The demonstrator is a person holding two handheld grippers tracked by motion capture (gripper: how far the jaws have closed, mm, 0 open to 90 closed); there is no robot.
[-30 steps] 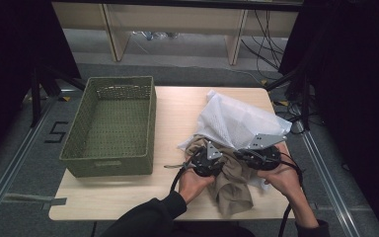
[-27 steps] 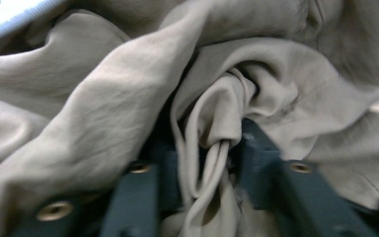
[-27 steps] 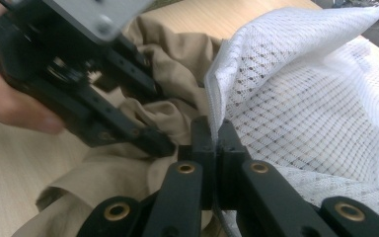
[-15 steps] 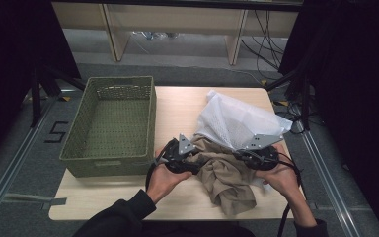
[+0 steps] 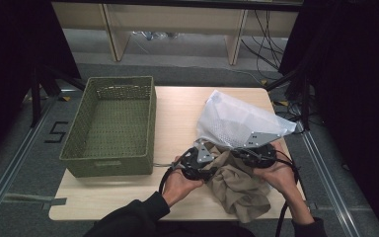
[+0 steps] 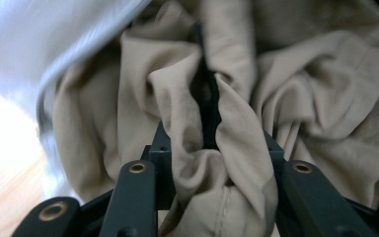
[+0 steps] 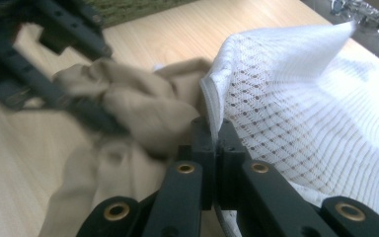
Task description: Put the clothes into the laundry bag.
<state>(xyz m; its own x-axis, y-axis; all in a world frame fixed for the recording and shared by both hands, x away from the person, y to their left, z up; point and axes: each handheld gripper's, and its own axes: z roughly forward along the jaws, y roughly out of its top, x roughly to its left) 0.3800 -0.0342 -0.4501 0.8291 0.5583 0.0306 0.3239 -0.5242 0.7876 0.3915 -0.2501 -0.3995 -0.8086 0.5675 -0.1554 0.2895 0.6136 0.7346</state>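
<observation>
- high view: on the near right of the counter (image 5: pixel 177 106) a tan garment (image 5: pixel 239 185) lies crumpled, partly out of the mouth of a white mesh bag (image 5: pixel 237 123) just beyond it; the left claw (image 5: pixel 208 170) is at the garment's left edge and the right claw (image 5: pixel 242 150) at the bag's near rim; the green woven basket (image 5: pixel 111 126) on the left stands with nothing in it; judged from this, the garment is mostly drawn out of the bag, and what is left is to free the last of it and, probably, move it to the basket
- left gripper view: the left claw is part open with a thick fold of the tan garment bunched between its jaws, so it has hold of the cloth; the bag is a white blur at the far left
- right gripper view: the right claw (image 7: pixel 216 129) is closed tight on the hem of the white mesh bag (image 7: pixel 301 113), holding the mouth up; the tan garment (image 7: pixel 138 111) sits just left of it, touching the bag's rim, with the left claw (image 7: pixel 86 109) gripping it farther off
</observation>
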